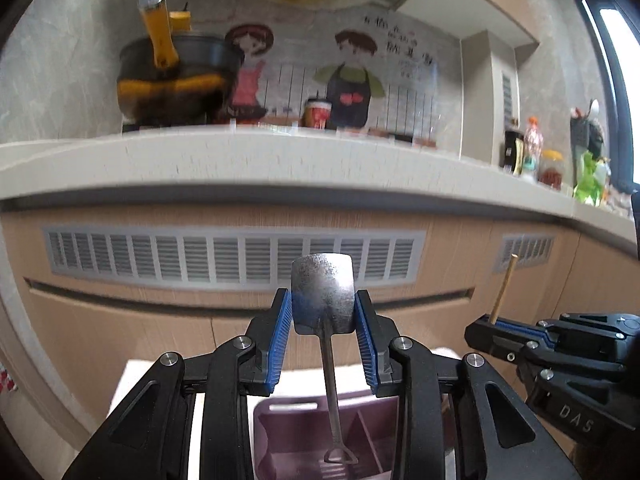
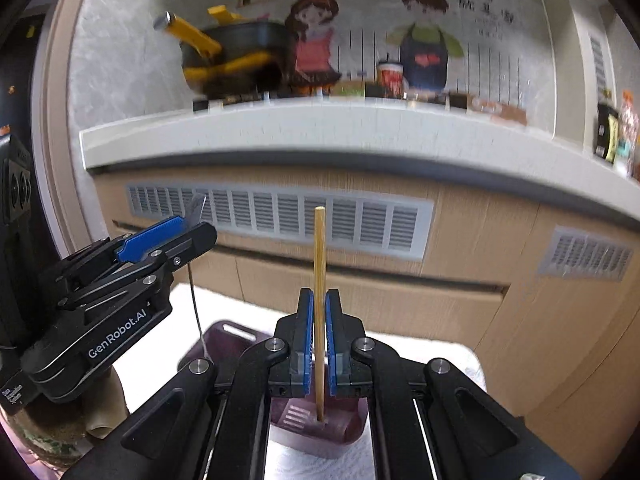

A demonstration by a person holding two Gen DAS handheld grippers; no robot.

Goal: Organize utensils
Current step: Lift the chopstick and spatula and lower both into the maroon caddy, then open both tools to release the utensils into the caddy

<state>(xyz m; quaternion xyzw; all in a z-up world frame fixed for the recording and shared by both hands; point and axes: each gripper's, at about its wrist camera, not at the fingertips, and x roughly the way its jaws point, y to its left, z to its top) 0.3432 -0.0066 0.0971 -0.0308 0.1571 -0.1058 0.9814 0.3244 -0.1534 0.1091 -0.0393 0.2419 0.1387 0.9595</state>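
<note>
My left gripper [image 1: 323,312] is shut on a small metal shovel-shaped spoon [image 1: 323,292], its blue pads pressing the blade's sides; the thin handle [image 1: 334,400] hangs down over a purple divided utensil box [image 1: 292,432]. My right gripper [image 2: 319,312] is shut on a single wooden chopstick [image 2: 319,248] that stands upright, its lower end over the purple utensil box [image 2: 352,420]. In the left wrist view the right gripper [image 1: 486,326] shows at the right with the chopstick [image 1: 504,288] sticking up. In the right wrist view the left gripper [image 2: 192,232] shows at the left.
The box stands on a white cloth [image 2: 424,352]. Ahead is a wooden cabinet front with a grey vent grille [image 1: 236,258] under a pale counter edge [image 1: 280,160]. On the counter are a black pot with orange handles [image 1: 176,76], a red cup [image 1: 318,114] and bottles [image 1: 534,148].
</note>
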